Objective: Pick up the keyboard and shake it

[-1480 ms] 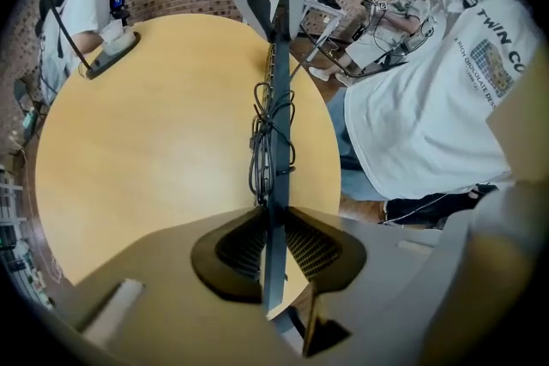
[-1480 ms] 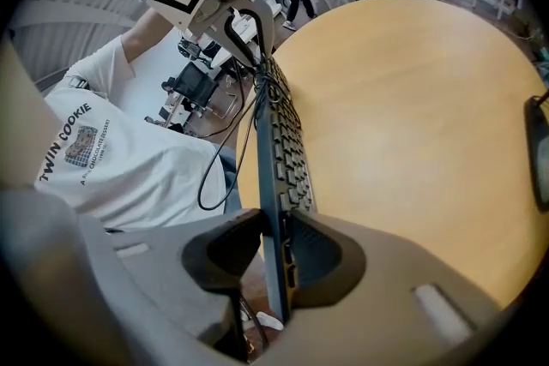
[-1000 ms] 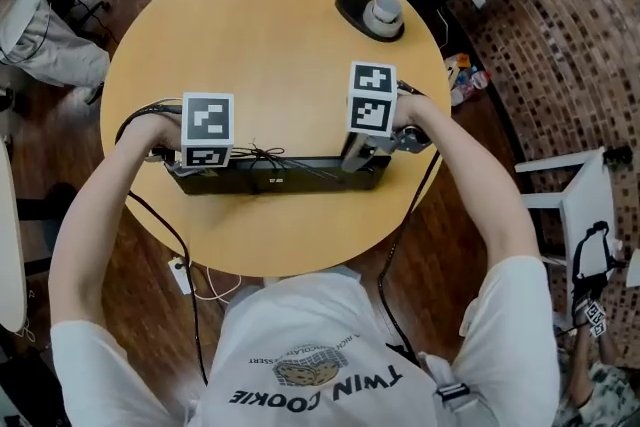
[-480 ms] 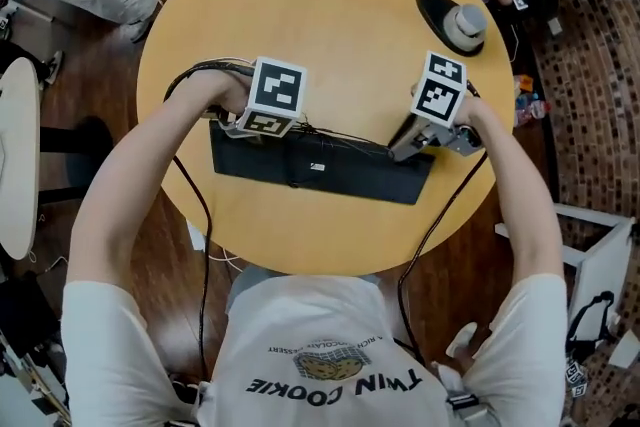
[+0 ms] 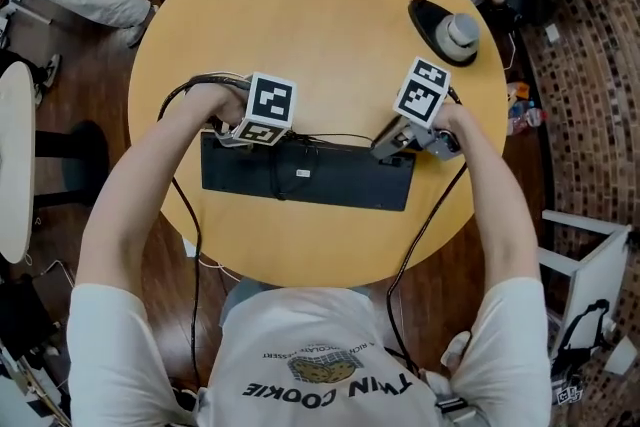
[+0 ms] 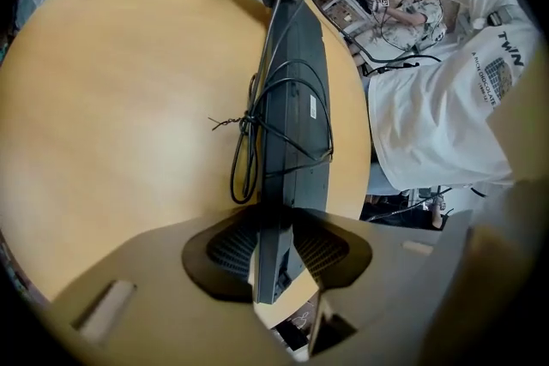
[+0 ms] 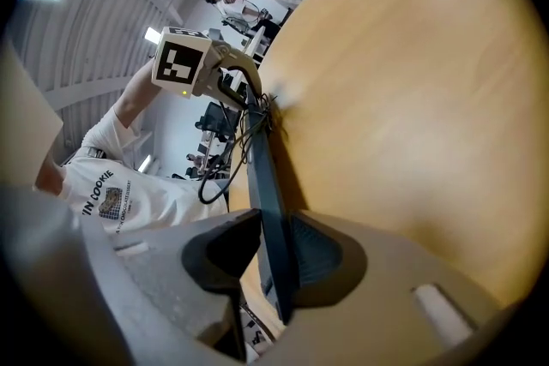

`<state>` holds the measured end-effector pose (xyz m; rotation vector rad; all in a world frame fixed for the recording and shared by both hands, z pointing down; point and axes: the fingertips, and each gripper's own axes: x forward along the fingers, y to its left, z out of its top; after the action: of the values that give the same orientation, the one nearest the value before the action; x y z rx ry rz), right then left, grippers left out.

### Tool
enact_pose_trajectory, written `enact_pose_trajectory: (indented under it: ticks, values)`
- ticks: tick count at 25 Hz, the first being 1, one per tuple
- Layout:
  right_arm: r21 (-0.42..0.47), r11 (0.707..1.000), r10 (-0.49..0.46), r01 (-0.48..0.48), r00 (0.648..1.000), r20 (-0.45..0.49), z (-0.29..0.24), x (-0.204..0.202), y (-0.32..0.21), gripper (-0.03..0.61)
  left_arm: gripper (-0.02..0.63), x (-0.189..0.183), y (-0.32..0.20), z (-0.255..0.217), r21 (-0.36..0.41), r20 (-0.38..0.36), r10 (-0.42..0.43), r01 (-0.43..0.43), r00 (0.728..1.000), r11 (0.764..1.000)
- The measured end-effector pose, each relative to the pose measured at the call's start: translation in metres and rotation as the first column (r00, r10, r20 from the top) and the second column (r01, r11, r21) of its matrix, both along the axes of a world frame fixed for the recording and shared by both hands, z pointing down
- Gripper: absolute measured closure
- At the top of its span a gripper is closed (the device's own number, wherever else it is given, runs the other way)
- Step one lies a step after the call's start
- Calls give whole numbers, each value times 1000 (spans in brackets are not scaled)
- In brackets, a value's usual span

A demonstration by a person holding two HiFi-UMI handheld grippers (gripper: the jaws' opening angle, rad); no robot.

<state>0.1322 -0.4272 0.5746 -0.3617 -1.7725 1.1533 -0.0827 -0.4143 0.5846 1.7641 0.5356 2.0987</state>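
A black keyboard [image 5: 330,180] is held over the near half of the round wooden table [image 5: 330,25], its underside with a small white label facing up. Its bundled cable [image 5: 275,158] hangs against it. My left gripper [image 5: 235,135] has the keyboard's left end [image 6: 296,81] between its pads; its jaws are opening, and the pads still lie against the edge. My right gripper [image 5: 388,147] is shut on the right end. In the left gripper view [image 6: 274,251] and the right gripper view [image 7: 276,257] the keyboard [image 7: 260,176] runs away edge-on from between the pads.
A black lamp base with a grey knob [image 5: 450,25] stands at the table's far right. People sit beyond the table at the top left and top right. A white chair [image 5: 590,255] stands on the right. Gripper cables hang off the near rim [image 5: 300,275].
The keyboard has swung from level, to tilted down at the right, and back to nearly level. More of its underside shows now. Both grippers stay at its ends.
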Motion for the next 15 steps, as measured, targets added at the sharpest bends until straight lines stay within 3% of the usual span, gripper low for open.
enact_pose_trajectory:
  ticks: [3, 5, 7, 9, 15]
  values:
    - [10, 999, 36, -36, 999, 8, 5, 1, -4, 471, 476, 0, -4, 4, 10, -9, -26, 26, 1000, 1000]
    - [23, 998, 60, -60, 998, -4, 12, 3, -6, 471, 474, 0, -10, 9, 62, -14, -38, 39, 999, 997]
    - [33, 996, 78, -77, 997, -24, 22, 4, -4, 471, 570, -1, -13, 12, 124, -17, -51, 53, 999, 991]
    - [49, 995, 89, -88, 996, -21, 26, 3, -2, 471, 570, -2, -13, 12, 162, -27, -62, 66, 998, 985]
    - [222, 966, 159, -137, 983, -88, 27, 5, -3, 471, 568, -1, -13, 11, 294, -83, -106, 126, 991, 948]
